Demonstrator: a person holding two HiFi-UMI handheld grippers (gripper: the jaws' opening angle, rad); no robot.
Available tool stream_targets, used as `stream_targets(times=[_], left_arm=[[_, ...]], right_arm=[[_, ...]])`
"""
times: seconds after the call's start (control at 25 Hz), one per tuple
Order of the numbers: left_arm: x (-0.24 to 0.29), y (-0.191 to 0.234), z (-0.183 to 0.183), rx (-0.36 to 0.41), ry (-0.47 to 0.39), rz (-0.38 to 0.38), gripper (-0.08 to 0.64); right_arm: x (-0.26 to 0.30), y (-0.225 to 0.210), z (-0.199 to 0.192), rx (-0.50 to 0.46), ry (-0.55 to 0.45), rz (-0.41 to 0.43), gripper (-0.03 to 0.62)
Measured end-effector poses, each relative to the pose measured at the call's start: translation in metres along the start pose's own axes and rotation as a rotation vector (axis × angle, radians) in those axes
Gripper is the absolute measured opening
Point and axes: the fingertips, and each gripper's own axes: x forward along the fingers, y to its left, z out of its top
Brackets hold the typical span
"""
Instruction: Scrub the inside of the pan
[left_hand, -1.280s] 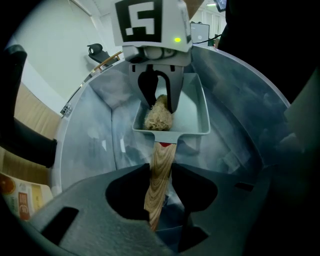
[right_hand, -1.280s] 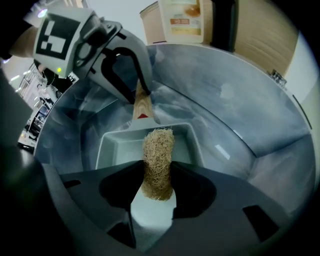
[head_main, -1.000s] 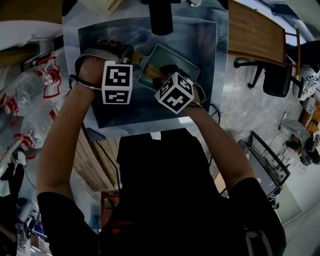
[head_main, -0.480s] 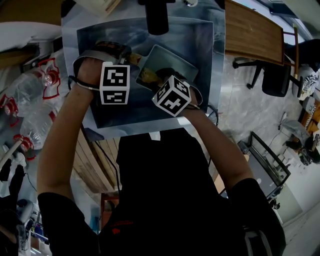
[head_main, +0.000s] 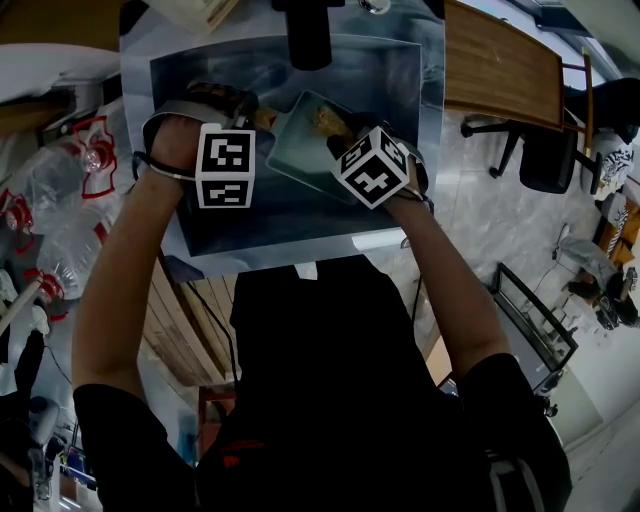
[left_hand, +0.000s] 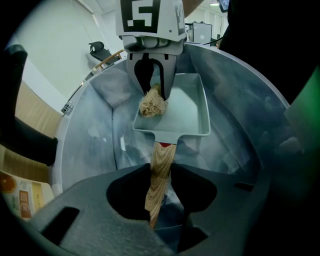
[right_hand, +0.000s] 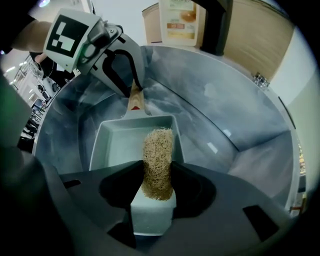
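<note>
Two grippers reach down into the steel sink (left_hand: 100, 130). At the left, the left gripper (left_hand: 159, 197) has its jaws clamped on the wooden handle (left_hand: 159, 172) of the pale rectangular pan (left_hand: 172, 132), which sits within the basin. To the right, the right gripper (right_hand: 157, 187) pinches a tan fibrous scrubber (right_hand: 157, 155) between its jaws, with the scrubber's free end down inside the pan.

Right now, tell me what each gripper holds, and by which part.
Left gripper: the pan, by its wooden handle. Right gripper: the fibrous scrubber, by its near end; the free end reaches into the pan.
</note>
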Motion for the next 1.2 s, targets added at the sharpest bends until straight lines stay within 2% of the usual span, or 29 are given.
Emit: stream_targets(times=[0.24,0.52,1.2], left_arm=[[0.000,0.000,0.001,-0.004,-0.003,0.004,0.140],[0.000,0.000,0.001,-0.010,-0.002,0.004,0.140],[0.000,0.000,0.000,-0.018,-0.005,0.004,0.137]], right_arm=[[0.011,-0.003,-0.007,-0.013,0.042,-0.022,0.179],[0.013,0.001,-0.007,-0.005,0.052,-0.007,0.178],[0.015,0.078,-0.009,-0.111,0.095,0.110,0.178]])
